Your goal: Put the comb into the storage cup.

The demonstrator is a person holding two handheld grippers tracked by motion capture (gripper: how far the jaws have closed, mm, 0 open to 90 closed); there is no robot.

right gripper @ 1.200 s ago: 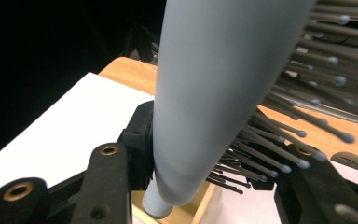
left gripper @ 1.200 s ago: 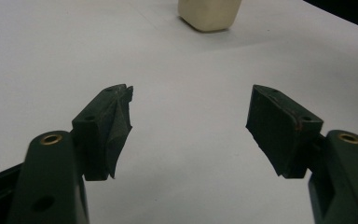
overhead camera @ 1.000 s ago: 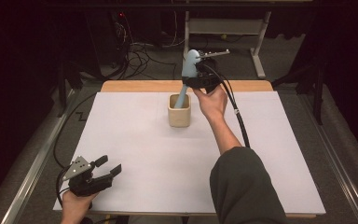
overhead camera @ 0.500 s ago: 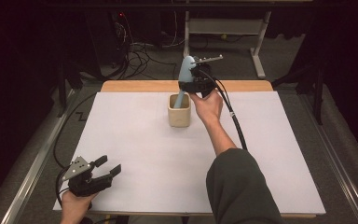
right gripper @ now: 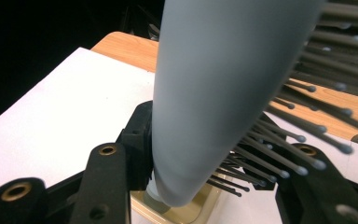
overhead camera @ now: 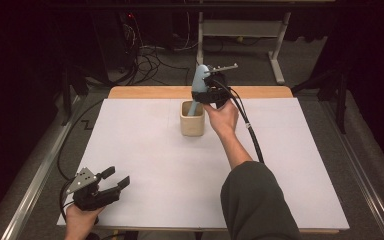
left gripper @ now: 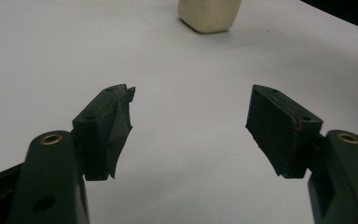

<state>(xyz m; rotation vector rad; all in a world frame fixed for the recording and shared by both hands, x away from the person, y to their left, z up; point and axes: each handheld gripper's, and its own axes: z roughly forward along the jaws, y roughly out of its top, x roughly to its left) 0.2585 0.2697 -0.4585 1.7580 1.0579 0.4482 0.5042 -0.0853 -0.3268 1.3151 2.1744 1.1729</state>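
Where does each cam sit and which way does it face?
High view: fixed above the person's side, looking forward and down on the table; both forearms, left hand-held gripper and right hand-held gripper show.
Left gripper view: rides the left hand-held gripper, looking across the table at the cup; its open jaws show.
Right gripper view: rides the right hand-held gripper, looking at the hairbrush clamped over the cup; its jaws show.
Shared: all three views show the cup.

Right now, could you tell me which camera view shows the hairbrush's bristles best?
The right gripper view: the hairbrush is close up, ball-tipped bristles clear. The high view gives its blue back above the beige cup; the left gripper view gives the cup alone.
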